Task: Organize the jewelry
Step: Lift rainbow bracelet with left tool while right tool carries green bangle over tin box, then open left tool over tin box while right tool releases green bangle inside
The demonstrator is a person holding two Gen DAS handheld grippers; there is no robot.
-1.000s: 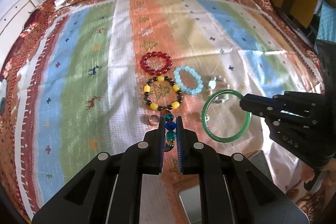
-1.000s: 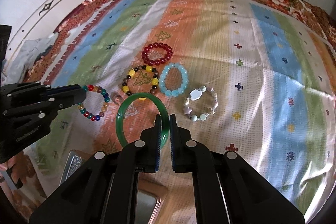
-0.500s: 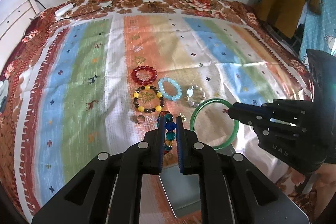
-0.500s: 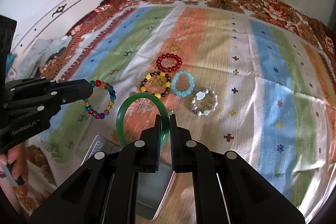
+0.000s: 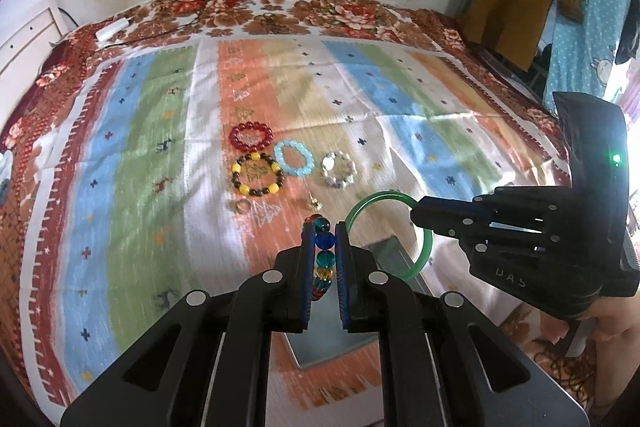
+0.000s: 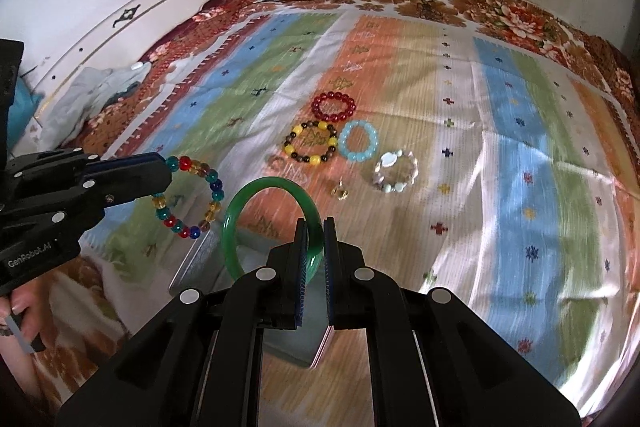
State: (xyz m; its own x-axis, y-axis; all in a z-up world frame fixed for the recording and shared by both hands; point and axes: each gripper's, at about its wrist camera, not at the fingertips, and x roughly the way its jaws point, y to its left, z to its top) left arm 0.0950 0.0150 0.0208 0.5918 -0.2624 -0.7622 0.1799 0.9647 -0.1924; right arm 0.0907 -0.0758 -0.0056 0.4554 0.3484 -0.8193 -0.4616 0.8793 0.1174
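My left gripper (image 5: 323, 227) is shut on a bracelet of multicoloured glass beads (image 5: 325, 241), which hangs in the air above the striped bedspread (image 5: 152, 155). In the right wrist view the same bracelet (image 6: 212, 195) dangles from the left gripper (image 6: 162, 171). My right gripper (image 6: 316, 225) is shut on a green bangle (image 6: 240, 211), held upright; the left wrist view shows that bangle (image 5: 427, 251) at the right gripper (image 5: 416, 217). A grey metal tin (image 5: 336, 331) (image 6: 200, 259) lies open below both grippers.
On the spread lie a red bead bracelet (image 6: 334, 119), a yellow-and-black one (image 6: 298, 130), a light blue one (image 6: 345, 147), a pale stone one (image 6: 387, 159), a ring (image 6: 278, 161) and a small gold piece (image 6: 340, 191). A cable and a wall stand behind.
Both grippers have risen and drawn back from the row of jewellery, each carrying its bracelet. The grey tin has come into view beneath them.
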